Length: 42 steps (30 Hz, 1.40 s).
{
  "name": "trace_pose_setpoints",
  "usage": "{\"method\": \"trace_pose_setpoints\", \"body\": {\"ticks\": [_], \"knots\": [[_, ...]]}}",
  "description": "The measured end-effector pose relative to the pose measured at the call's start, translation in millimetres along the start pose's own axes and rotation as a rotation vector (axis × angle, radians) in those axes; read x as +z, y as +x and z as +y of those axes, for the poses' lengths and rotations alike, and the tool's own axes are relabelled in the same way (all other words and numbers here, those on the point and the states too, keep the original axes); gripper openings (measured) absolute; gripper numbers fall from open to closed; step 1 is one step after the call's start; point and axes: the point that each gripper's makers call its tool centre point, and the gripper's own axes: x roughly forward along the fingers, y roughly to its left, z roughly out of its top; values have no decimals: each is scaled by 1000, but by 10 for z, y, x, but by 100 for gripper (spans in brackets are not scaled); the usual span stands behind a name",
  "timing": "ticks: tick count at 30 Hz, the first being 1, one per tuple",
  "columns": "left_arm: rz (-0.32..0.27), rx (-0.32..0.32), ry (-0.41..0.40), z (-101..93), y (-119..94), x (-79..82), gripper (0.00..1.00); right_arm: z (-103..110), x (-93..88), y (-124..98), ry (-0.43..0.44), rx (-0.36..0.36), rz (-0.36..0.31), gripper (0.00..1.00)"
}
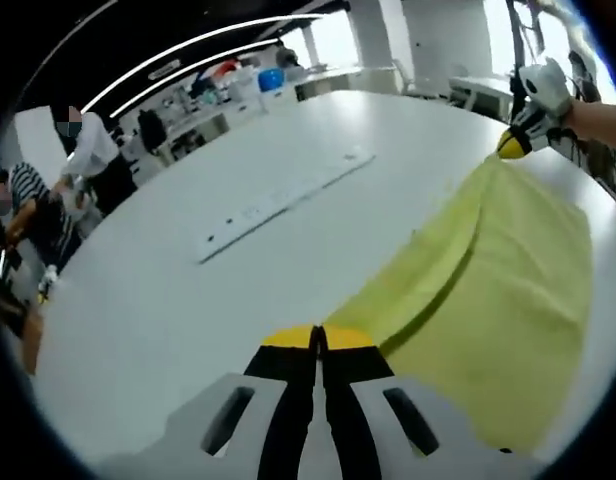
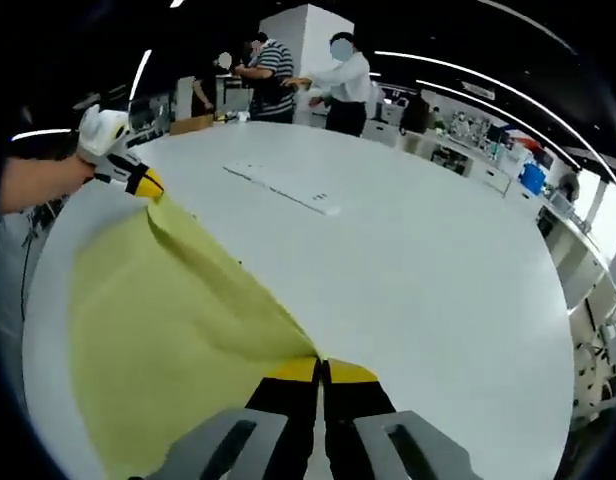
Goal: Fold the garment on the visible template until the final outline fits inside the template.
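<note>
Both yellow-tipped grippers, left gripper [image 1: 319, 338] and right gripper [image 2: 321, 370], pinch closed on opposite corners of the yellow cloth garment [image 1: 498, 300], stretching it above the white table [image 1: 188, 300], apparently to fold.

Looked like a lab or open office | benches with equipment [image 2: 468, 135] beyond the white table [image 2: 418, 270] | people [image 2: 343, 85] standing at its far edge | strip ceiling lights [image 1: 203, 45]
</note>
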Motion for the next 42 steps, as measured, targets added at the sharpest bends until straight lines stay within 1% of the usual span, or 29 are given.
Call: {"method": "trace_pose_setpoints", "body": {"ticks": [2, 4, 7, 9, 13, 16, 20, 22, 25, 28, 31, 38, 40, 42], "knots": [[-4, 5, -25, 34, 4, 14, 0, 3, 7, 15, -19, -7, 0, 0], [-7, 13, -45, 61, -21, 29, 0, -17, 22, 9, -16, -22, 2, 0], [-26, 25, -49, 109, -76, 81, 0, -71, 104, -28, -30, -50, -24, 2], [-37, 39, -46, 151, -121, 107, 0, -81, 155, -57, -23, -49, -44, 5], [-57, 42, -55, 181, -203, 133, 0, -67, 212, -128, -27, -42, -63, 5], [-83, 20, -56, 127, -281, 164, 2, -22, 257, -192, -39, -27, -80, 7], [-107, 3, -28, 68, -348, 208, 5, 35, 298, -264, -61, -9, -100, 9], [-119, -10, -24, 23, -380, 223, 7, 55, 298, -295, -70, -2, -104, 10], [-136, -35, -28, -68, -437, 234, 7, 89, 278, -353, -70, 10, -107, 11], [-147, -43, -28, -118, -482, 239, 8, 110, 265, -404, -74, 14, -110, 12], [-165, -66, -43, -190, -544, 239, 8, 128, 254, -474, -66, 21, -123, 13], [-169, -93, -58, -315, -650, 126, 10, 166, 137, -571, -54, 26, -122, 13], [-162, -95, -55, -340, -678, 79, 12, 184, 94, -619, -52, 22, -129, 13], [-158, -99, -55, -361, -710, 37, 13, 203, 53, -644, -34, 28, -129, 13]]}}
